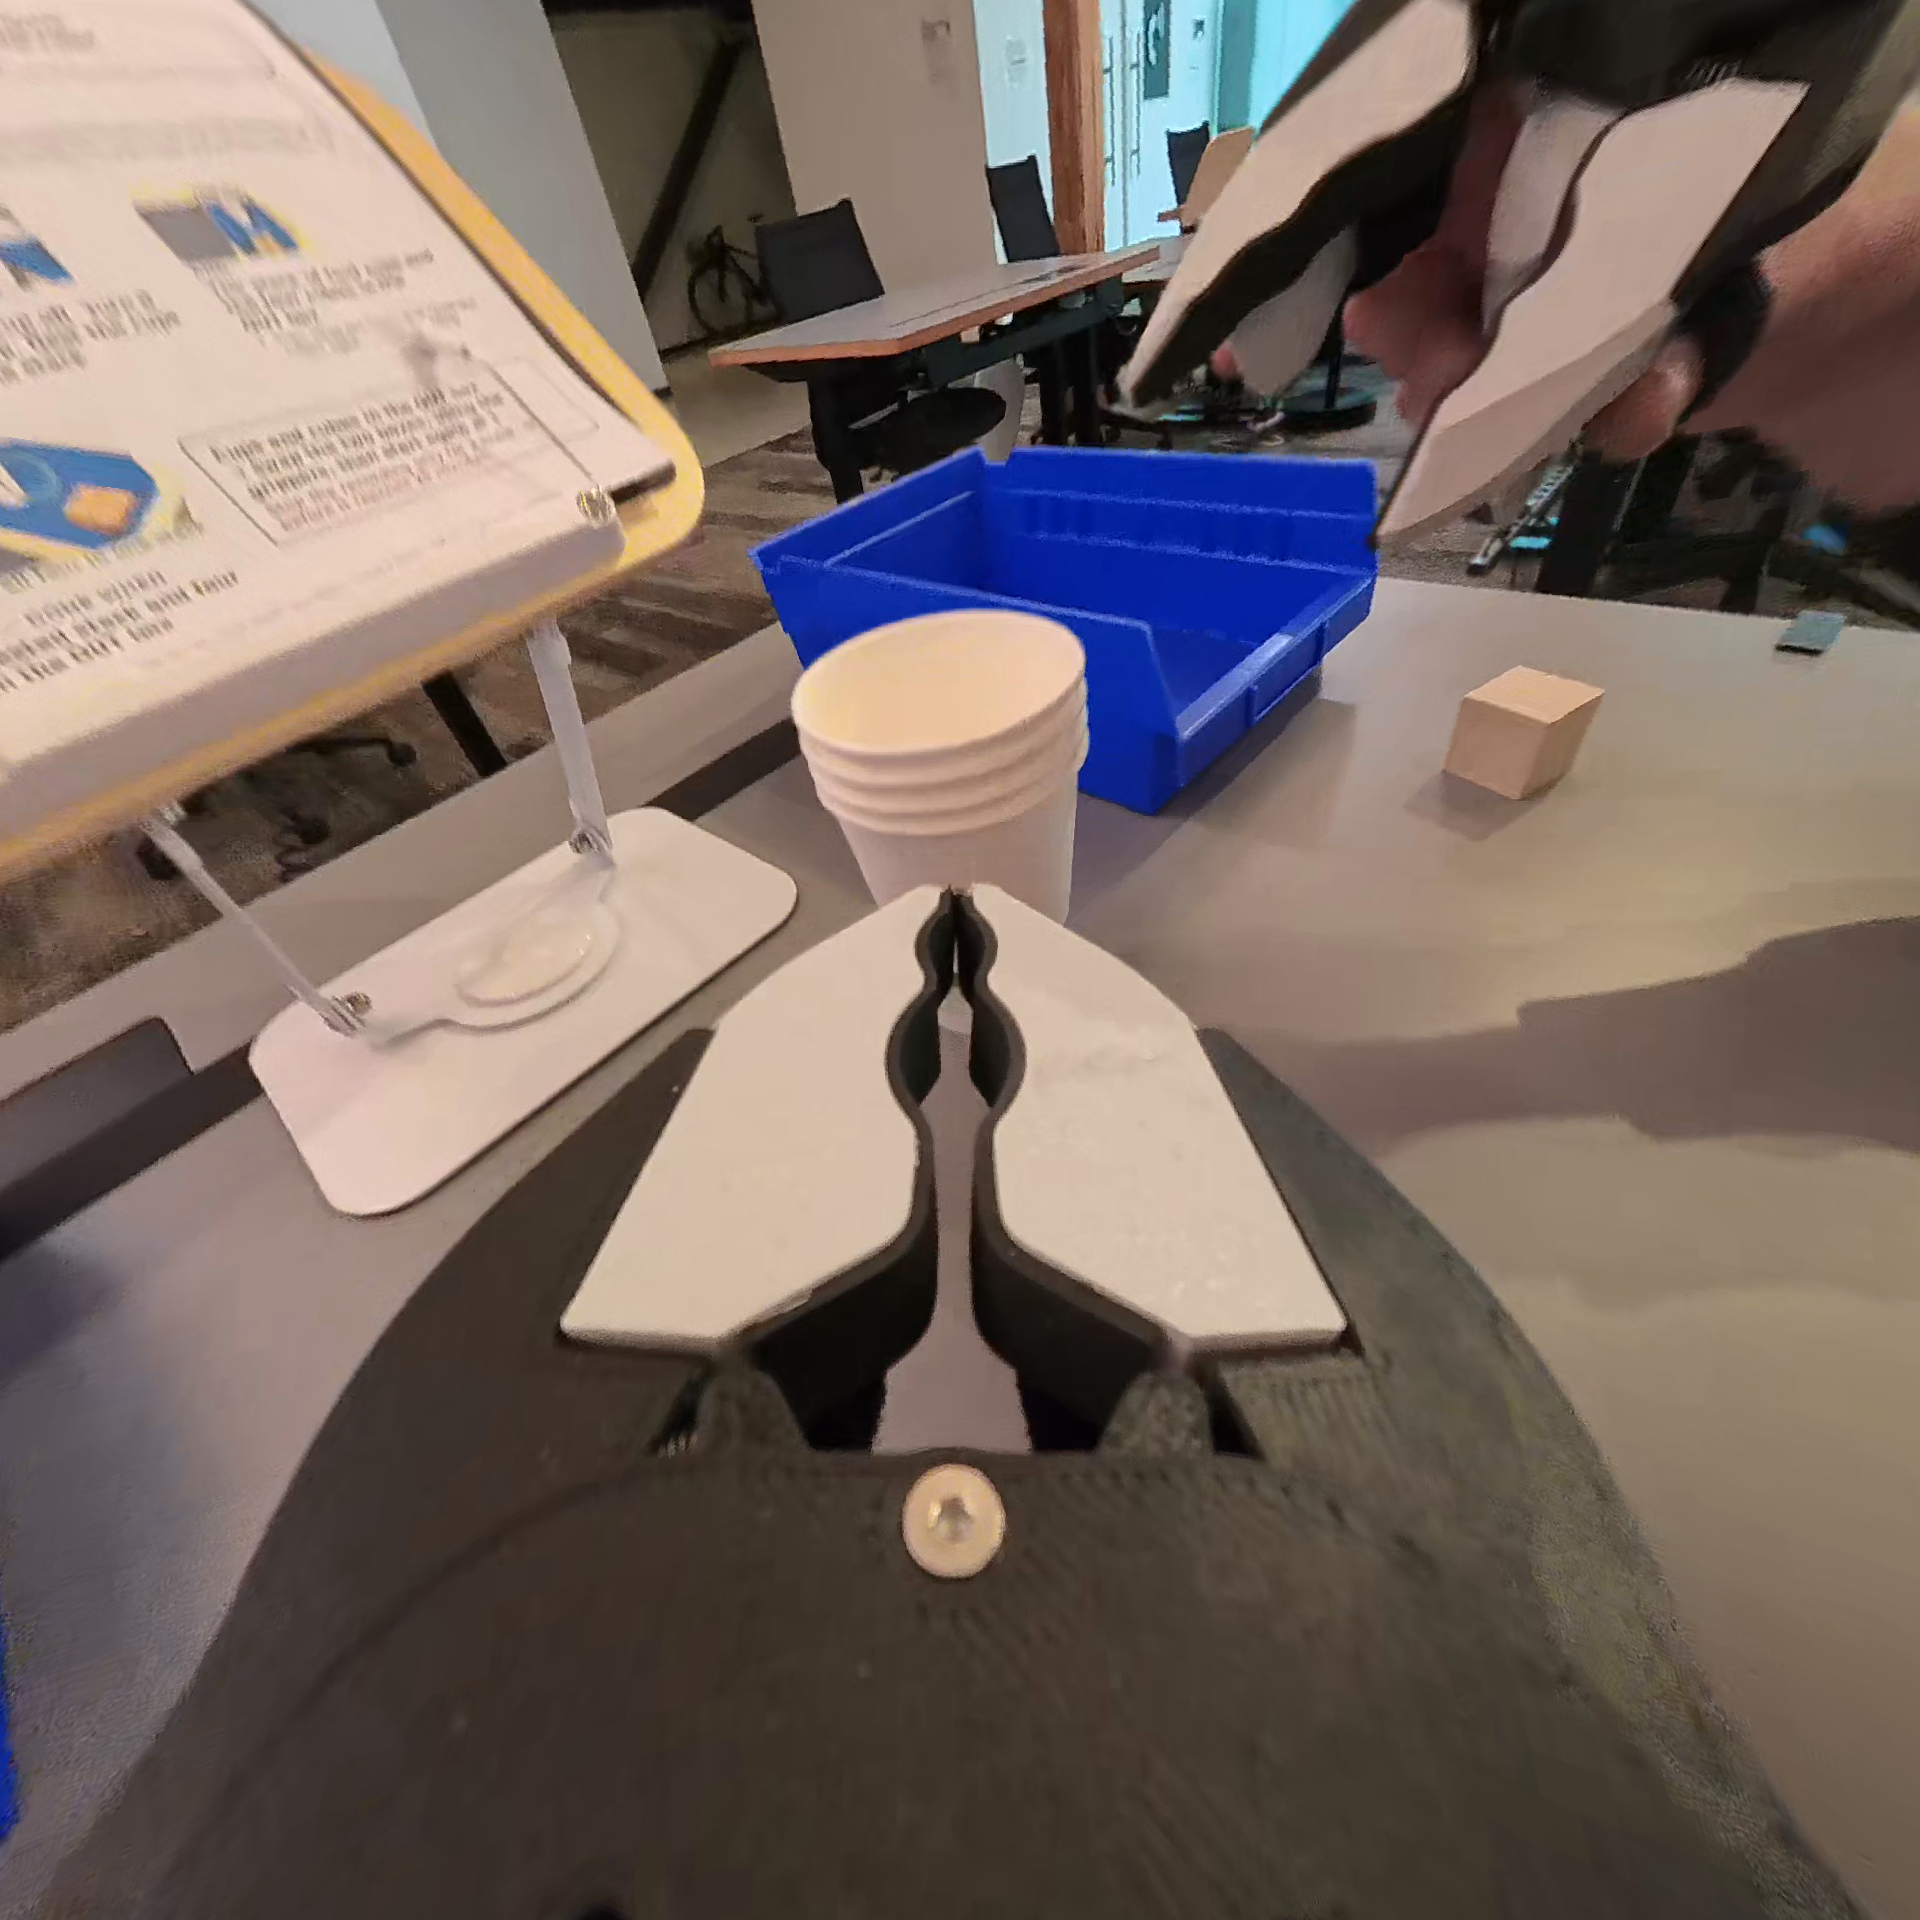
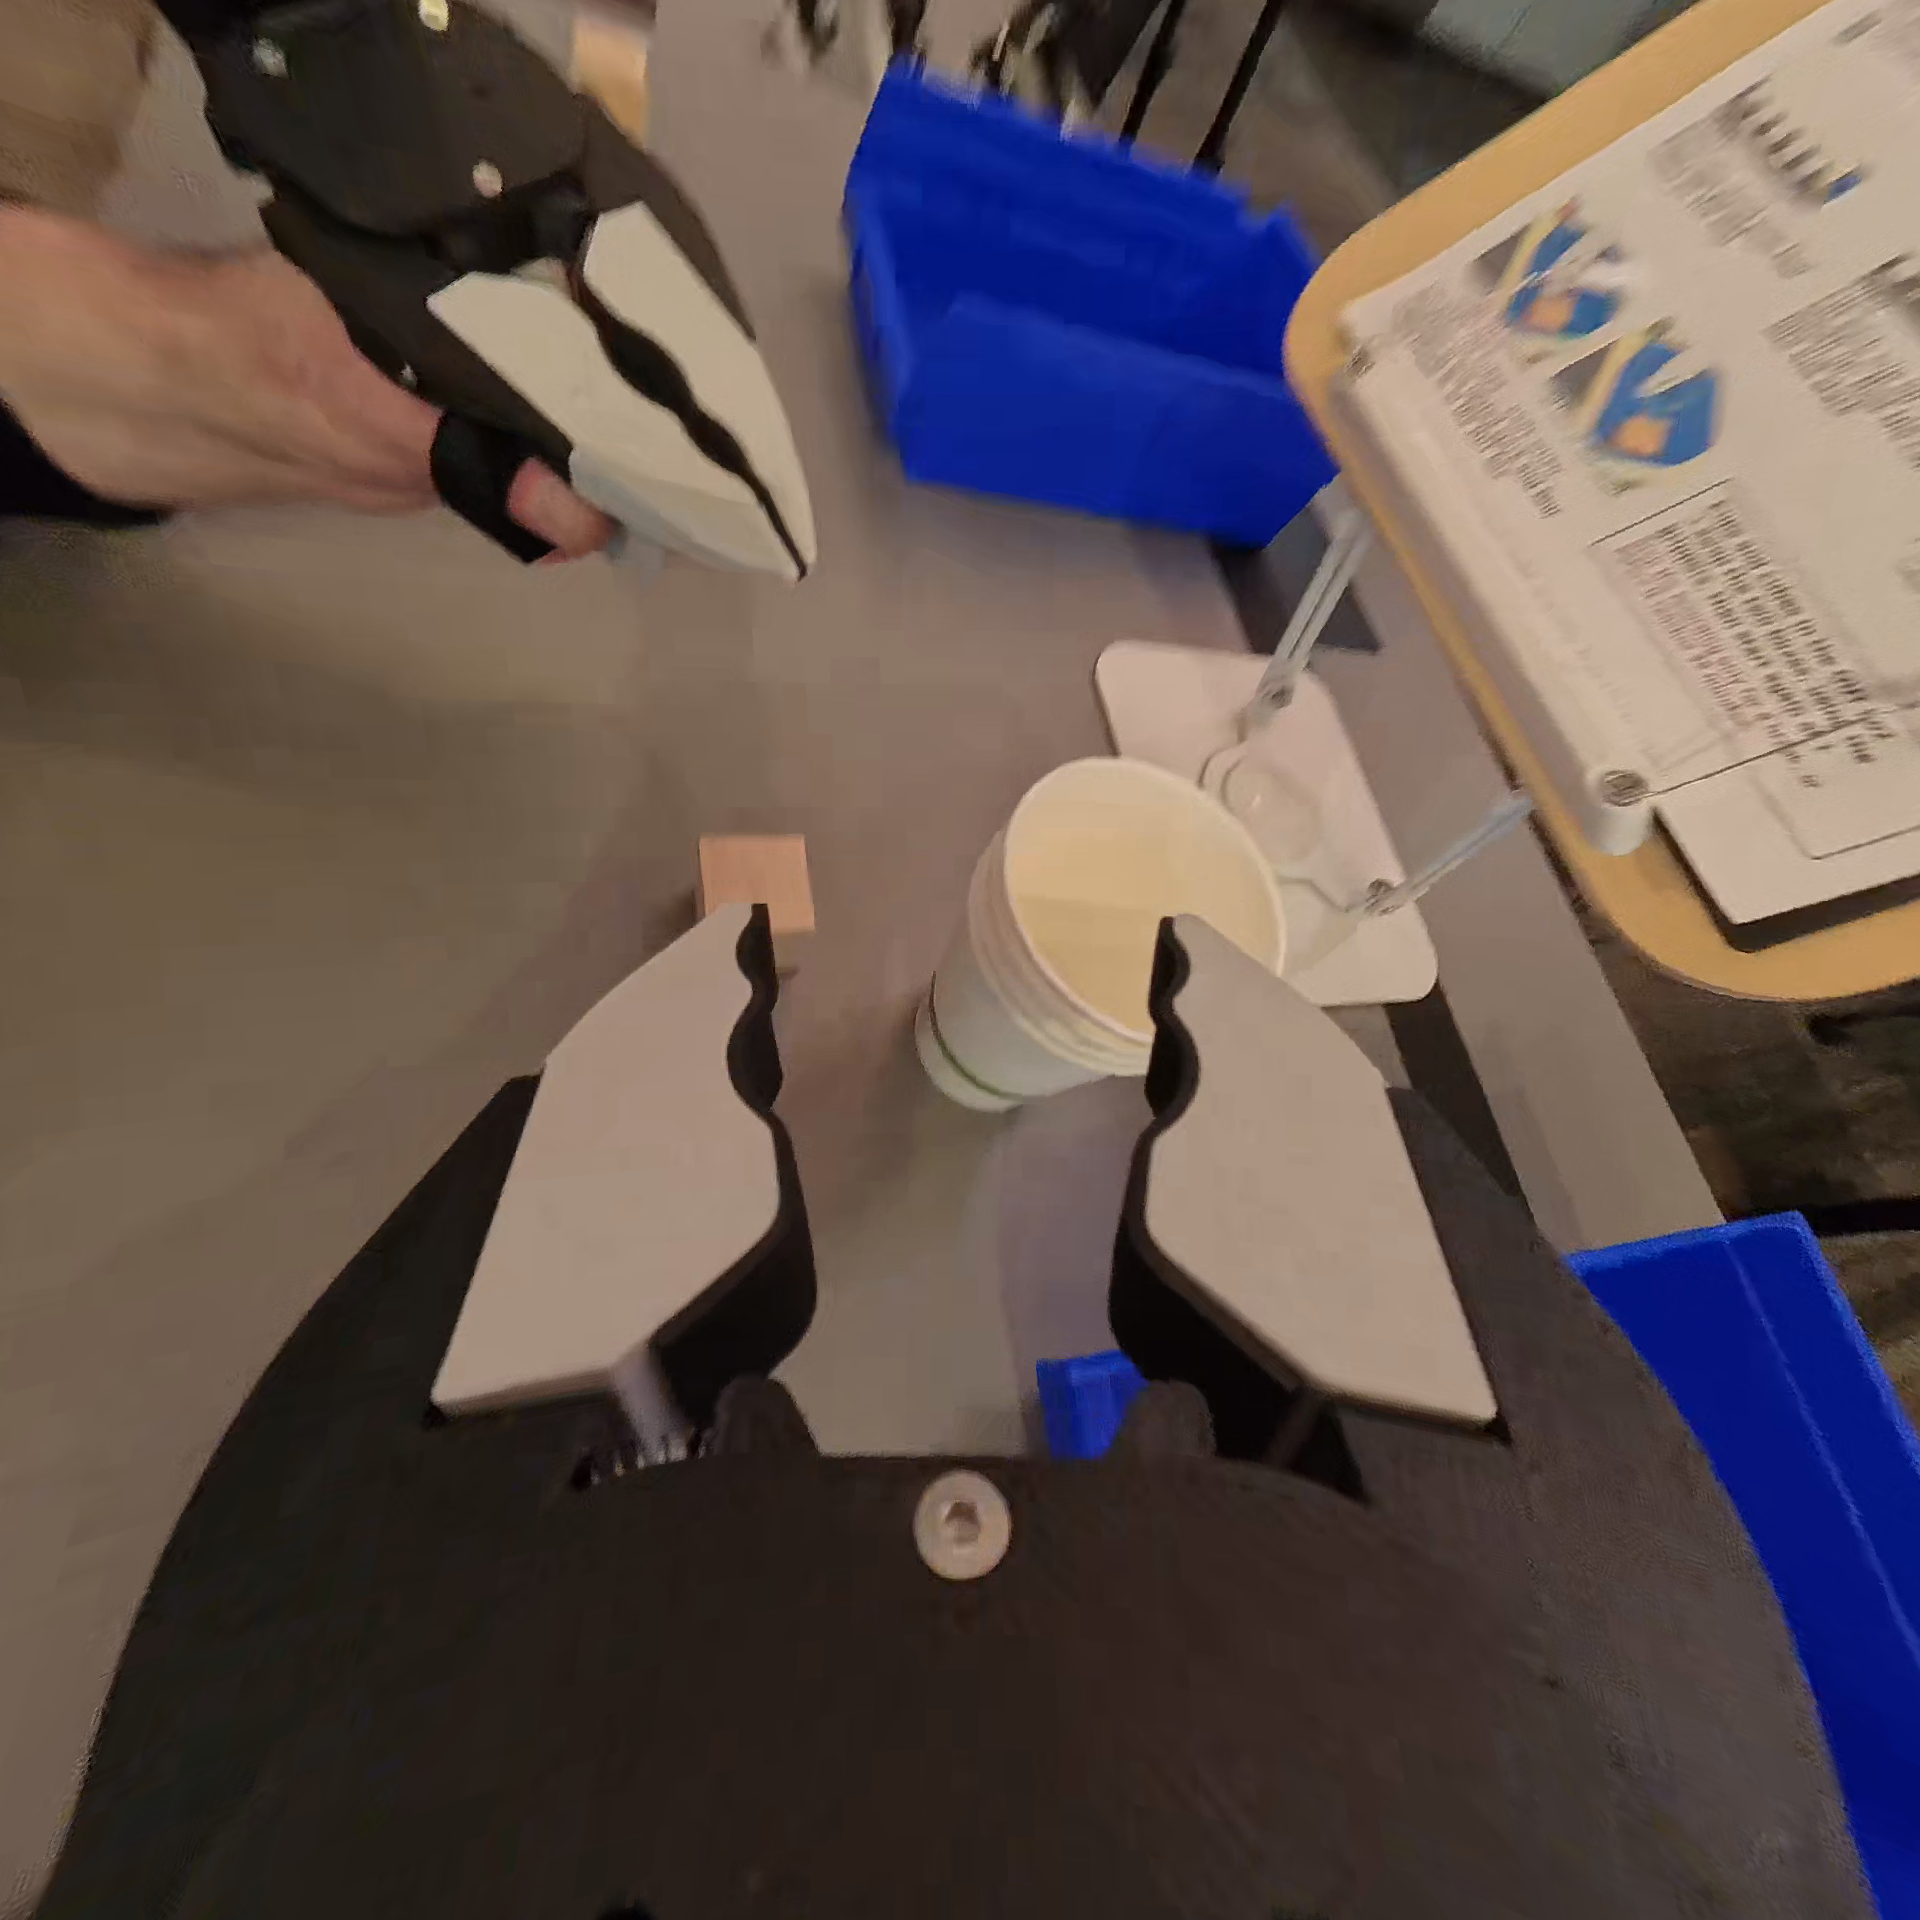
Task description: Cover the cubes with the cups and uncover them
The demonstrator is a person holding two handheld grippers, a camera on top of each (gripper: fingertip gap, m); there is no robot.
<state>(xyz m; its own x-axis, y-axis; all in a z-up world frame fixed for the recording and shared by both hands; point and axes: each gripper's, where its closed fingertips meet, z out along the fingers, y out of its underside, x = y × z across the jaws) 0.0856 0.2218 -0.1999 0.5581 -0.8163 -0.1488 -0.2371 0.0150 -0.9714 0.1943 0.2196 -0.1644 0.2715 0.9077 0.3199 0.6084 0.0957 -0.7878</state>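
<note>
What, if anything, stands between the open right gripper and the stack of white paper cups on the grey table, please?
Nothing visible does. The right gripper hangs open just above the stack of white paper cups. The small wooden cube sits to one side on the grey table, and the blue plastic bin lies beyond.

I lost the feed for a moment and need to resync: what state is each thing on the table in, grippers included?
Stack of white paper cups: upright, mouth up, nested, not held.
Light wooden cube: uncovered, alone on the grey table.
Blue plastic bin behind the cups: open-topped, looks empty.
Left gripper: shut, empty, tips near the cup stack.
Right gripper: open, empty, above the table.
Instruction board on white stand: propped up, tilted.
</note>
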